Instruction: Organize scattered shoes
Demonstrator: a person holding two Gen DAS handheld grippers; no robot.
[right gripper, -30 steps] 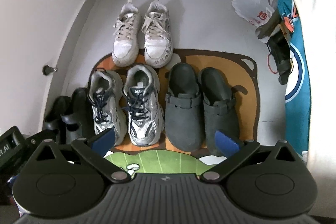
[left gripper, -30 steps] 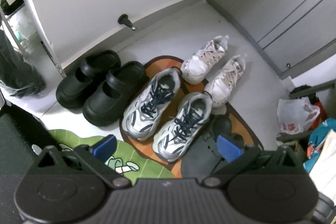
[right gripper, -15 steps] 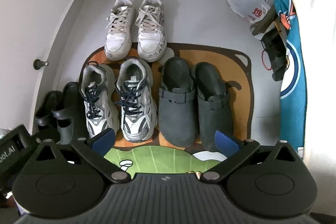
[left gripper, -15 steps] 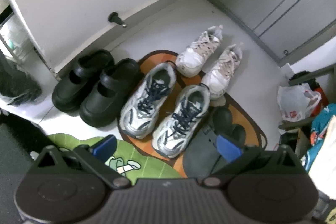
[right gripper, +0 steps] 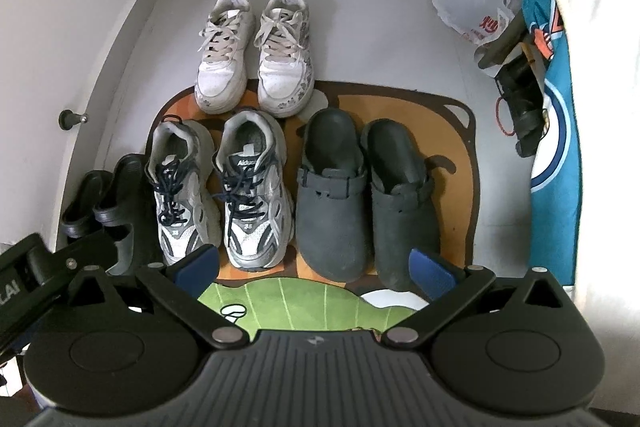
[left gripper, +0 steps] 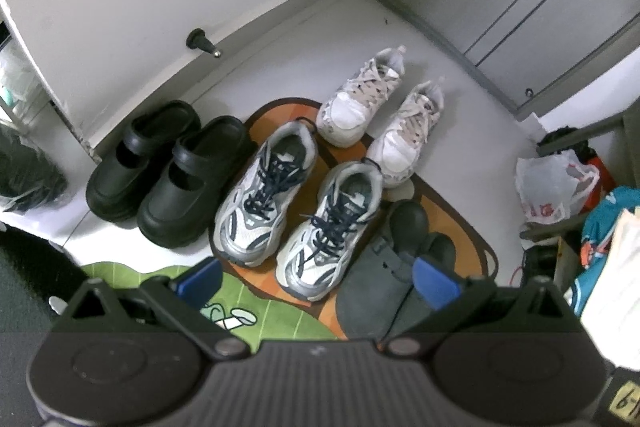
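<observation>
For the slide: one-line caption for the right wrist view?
Open right hand-held gripper above four paired shoes: white sneakers, grey sneakers, dark clogs, black sandals.

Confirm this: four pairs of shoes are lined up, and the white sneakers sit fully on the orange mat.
Not quite. The white sneakers rest mostly on the bare floor; only their toes overlap the orange mat. The right wrist view shows it. Four pairs are lined up.
</observation>
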